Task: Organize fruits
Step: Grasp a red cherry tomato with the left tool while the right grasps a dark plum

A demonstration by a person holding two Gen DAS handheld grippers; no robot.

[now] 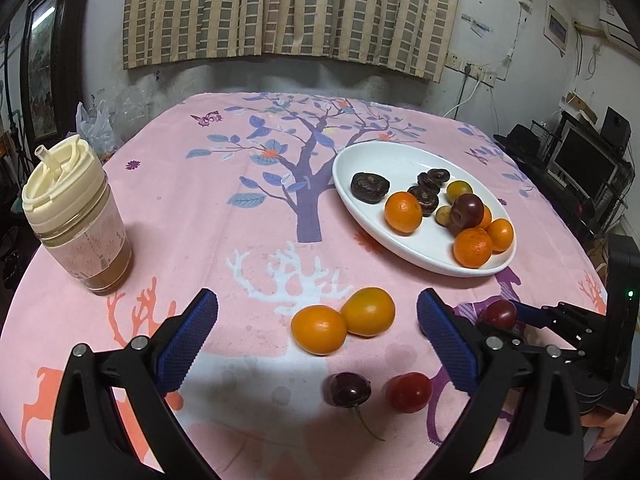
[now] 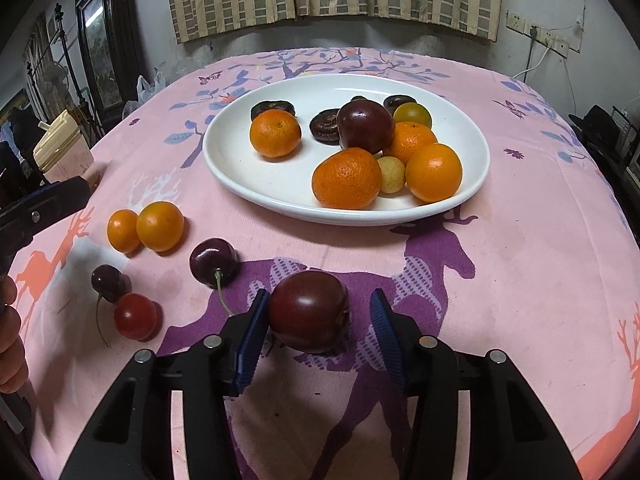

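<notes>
A white oval plate (image 2: 240, 184) (image 1: 360, 160) holds several oranges, dark plums and small fruits. Two orange kumquats (image 1: 344, 320) (image 2: 148, 226) lie on the pink cloth, with cherries (image 2: 214, 262) (image 1: 347, 390) and a red cherry tomato (image 1: 409, 391) (image 2: 135, 316) nearby. My right gripper (image 2: 318, 312) is open, its jaws either side of a dark red plum (image 2: 308, 310) on the cloth; the left pad touches it, the right one stands apart. It also shows in the left wrist view (image 1: 508, 316). My left gripper (image 1: 318, 312) is open and empty, just before the kumquats.
A cream-lidded cup (image 1: 76, 216) with a brown drink stands at the table's left. The round table carries a pink printed cloth (image 1: 240, 220). A wall with a checked curtain (image 1: 292, 8) is behind; shelves with electronics (image 1: 580, 160) stand to the right.
</notes>
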